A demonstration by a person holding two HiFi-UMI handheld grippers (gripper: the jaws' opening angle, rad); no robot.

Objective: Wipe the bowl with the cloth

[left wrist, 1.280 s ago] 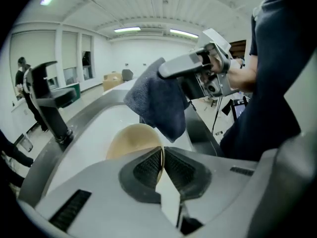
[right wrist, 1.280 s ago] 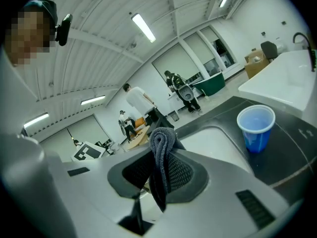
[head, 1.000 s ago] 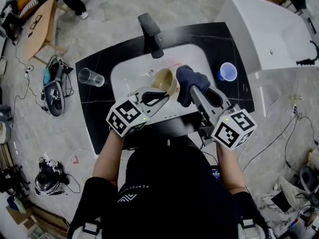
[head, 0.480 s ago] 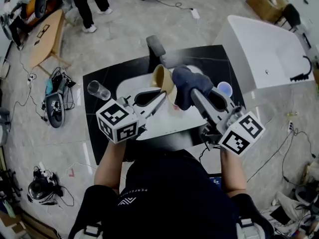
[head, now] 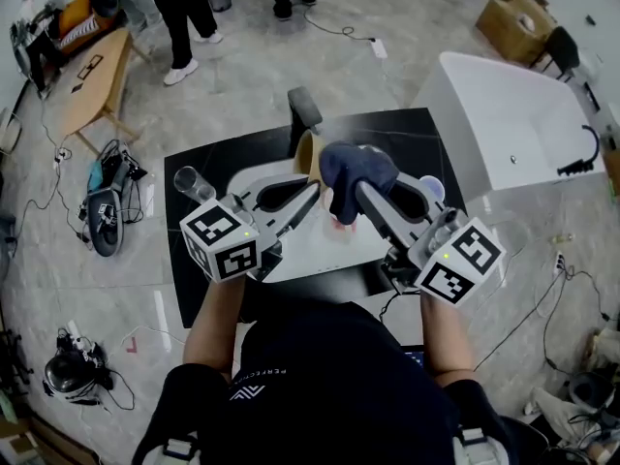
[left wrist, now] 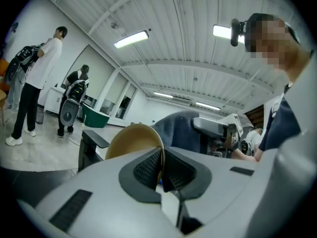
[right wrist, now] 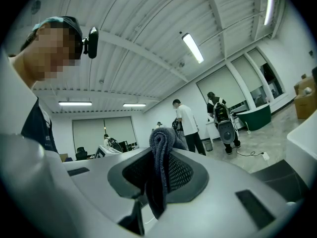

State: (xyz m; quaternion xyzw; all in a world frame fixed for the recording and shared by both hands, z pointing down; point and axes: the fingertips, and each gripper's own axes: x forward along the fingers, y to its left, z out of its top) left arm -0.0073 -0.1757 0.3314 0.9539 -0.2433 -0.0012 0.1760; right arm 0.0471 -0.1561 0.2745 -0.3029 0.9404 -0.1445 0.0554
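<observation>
Nearest me, the left tongs (left wrist: pixel 161 170) pinch the thin rim of the one tan bowl (left wrist: pixel 133 140) between their ribbed pads. The right tongs (right wrist: pixel 158 177) are closed on the single dark blue cloth (right wrist: pixel 161 152), bunched into a fold. Both are held above the white basin (head: pixel 310 248), the bowl on edge and the cloth seemingly against its mouth. On the black surface (head: pixel 232 158) stand one clear glass (head: pixel 194 184) and one blue cup (head: pixel 433 190), half hidden by the right tongs. Behind the bowl rises the faucet (head: pixel 304 114); beyond is a white bathtub (head: pixel 504 114).
</observation>
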